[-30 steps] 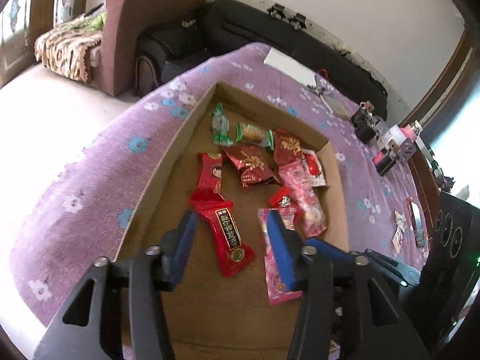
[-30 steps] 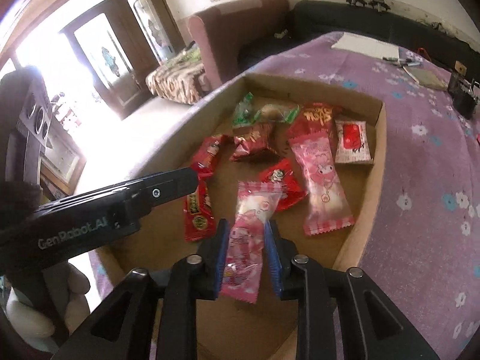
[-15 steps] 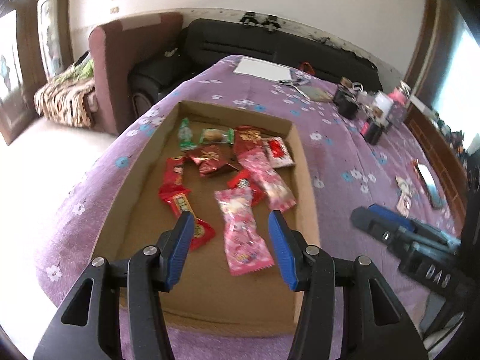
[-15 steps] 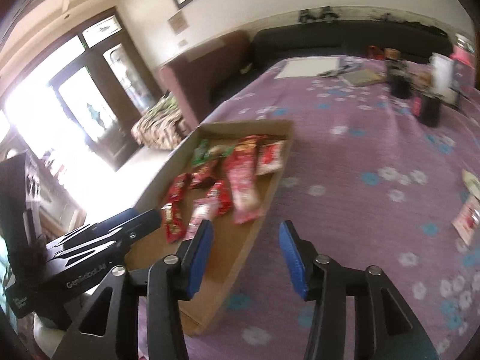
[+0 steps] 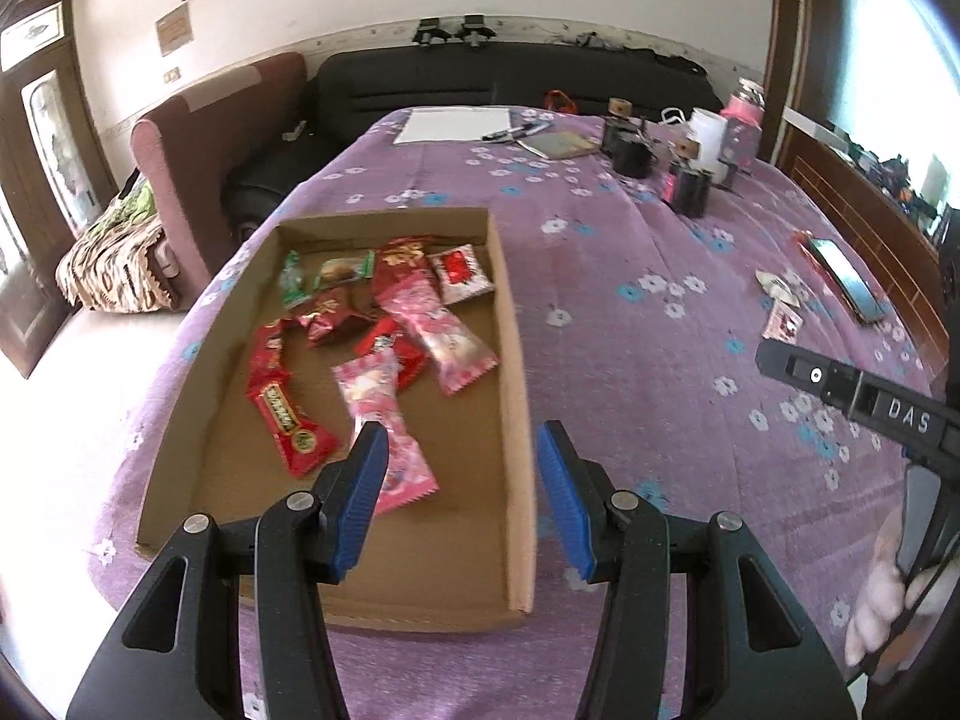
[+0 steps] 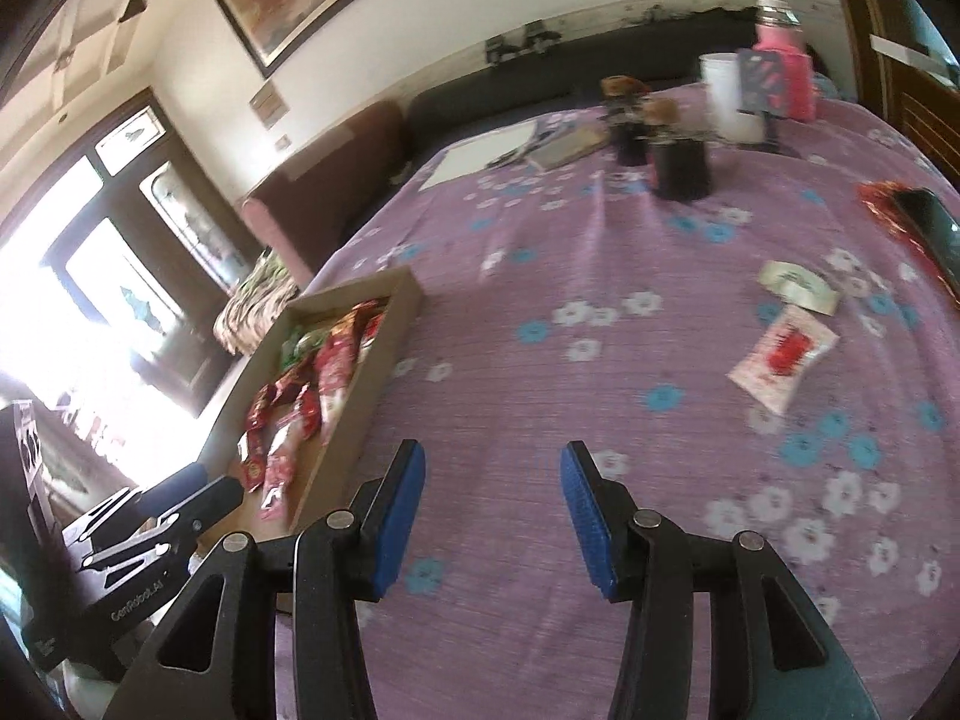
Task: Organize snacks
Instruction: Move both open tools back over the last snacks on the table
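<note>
A shallow cardboard tray (image 5: 517, 372) on the purple flowered cloth holds several red, pink and green snack packets, among them a pink packet (image 5: 384, 420) near its front. My left gripper (image 5: 462, 468) is open and empty above the tray's near right edge. My right gripper (image 6: 492, 498) is open and empty over bare cloth to the right of the tray (image 6: 360, 414). A white and red snack packet (image 6: 783, 357) and a pale packet (image 6: 798, 288) lie loose on the cloth at the right. Both also show in the left wrist view (image 5: 783, 324).
A phone (image 6: 933, 234) lies at the right edge. Black holders (image 6: 681, 165), a white cup (image 6: 729, 96), a pink bottle (image 6: 783, 60), paper and a notebook stand at the far end. A sofa and armchair lie beyond the table.
My right gripper let go of the pink packet in the tray, opened, and swung right over the cloth toward the loose packets. My left gripper pulled back and to the right.
</note>
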Tool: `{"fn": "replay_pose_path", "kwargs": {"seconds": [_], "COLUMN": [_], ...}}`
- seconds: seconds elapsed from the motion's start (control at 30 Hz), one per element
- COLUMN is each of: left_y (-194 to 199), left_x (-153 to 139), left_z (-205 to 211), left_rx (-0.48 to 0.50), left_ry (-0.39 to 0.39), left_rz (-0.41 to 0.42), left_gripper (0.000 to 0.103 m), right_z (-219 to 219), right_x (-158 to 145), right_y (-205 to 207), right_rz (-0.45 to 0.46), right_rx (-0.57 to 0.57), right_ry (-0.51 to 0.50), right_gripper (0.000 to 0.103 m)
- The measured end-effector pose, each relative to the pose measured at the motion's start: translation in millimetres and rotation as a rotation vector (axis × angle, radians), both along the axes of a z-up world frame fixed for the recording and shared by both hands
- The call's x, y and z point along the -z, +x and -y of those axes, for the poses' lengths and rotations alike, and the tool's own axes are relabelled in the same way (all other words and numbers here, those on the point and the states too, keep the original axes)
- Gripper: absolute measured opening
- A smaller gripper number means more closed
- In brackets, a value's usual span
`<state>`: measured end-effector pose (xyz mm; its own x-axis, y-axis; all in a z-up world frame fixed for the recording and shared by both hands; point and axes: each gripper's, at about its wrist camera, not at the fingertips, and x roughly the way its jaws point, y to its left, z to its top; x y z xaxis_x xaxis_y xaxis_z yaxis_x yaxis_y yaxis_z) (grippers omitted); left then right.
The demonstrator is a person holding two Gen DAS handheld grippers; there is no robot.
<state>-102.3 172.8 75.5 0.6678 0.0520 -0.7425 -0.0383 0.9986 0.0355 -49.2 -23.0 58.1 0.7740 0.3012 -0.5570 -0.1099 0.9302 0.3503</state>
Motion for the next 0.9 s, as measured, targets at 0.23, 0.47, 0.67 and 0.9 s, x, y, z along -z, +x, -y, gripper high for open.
{"fn": "replay_pose_path", "kwargs": {"seconds": [0.23,0.47,0.67,0.9], "left_y": [1.7,4.0,4.7,3.5], "left_x": [5.5,12.3,16.2,15.8], "left_z": [19.3,28.6,37.4,39.8], "left_rx": [0.034,0.057,0.082,0.114], "left_ry": [0.016,0.008,0.001,-0.058], "left_rz": [-0.024,-0.056,-0.074,-0.082], "left_gripper": [0.05,0.05,0.05,0.05], "right_z": [31.3,66.1,93.0,126.3], "right_x": [6.8,14.3,22.2,18.0], "right_y": [-8.5,-15.1,-17.9,-25.2], "right_rz": [-0.013,-0.031,-0.05,-0.031], "right_rx": [0.053,0.117,0.172,0.259], "right_ry": [0.034,0.068,0.097,0.094], "right_gripper": [0.05,0.051,0.051,0.051]}}
